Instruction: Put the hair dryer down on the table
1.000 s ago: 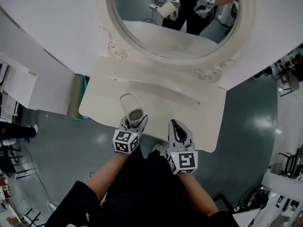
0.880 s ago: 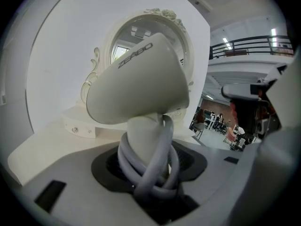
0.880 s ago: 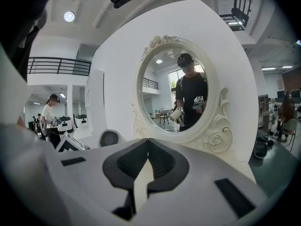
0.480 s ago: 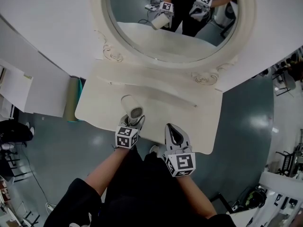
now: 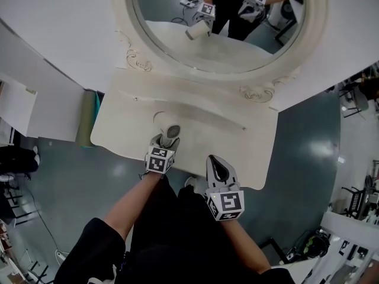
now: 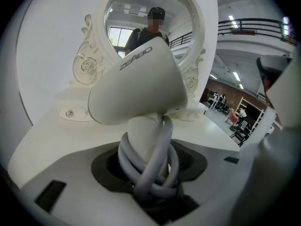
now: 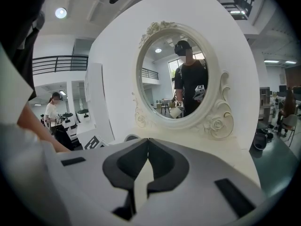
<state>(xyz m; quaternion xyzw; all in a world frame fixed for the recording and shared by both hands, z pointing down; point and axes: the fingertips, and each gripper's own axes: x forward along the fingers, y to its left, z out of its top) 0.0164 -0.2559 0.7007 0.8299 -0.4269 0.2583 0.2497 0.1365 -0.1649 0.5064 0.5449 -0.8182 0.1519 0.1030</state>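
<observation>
**Head view.** The left claw (image 5: 167,142) holds the hair dryer (image 5: 170,131) by its handle, low over the front part of the table (image 5: 243,149). I cannot tell whether it touches the top yet. The dryer sits just beyond the claw's tips, toward 12 o'clock. Its barrel runs on toward 11 o'clock with the mesh end facing up at the camera. The right claw (image 5: 215,160) hangs near the table's front edge, at 3 o'clock from the dryer and apart from it. The left hand is the one to set the dryer down.

**Left gripper view.** The jaws stand fairly wide, clamped on the handle with its cord (image 6: 149,173) wound round it. The handle rises straight out of the claw. The barrel (image 6: 138,86) lies across it, its long axis running from 8 o'clock to 1 o'clock. The table shows beneath and behind the barrel, with the mirror (image 6: 141,27) beyond.

**Right gripper view.** The jaws are closed tip to tip with nothing between them. The dryer's mesh end (image 7: 130,137) peeks out at 11 o'clock.
</observation>
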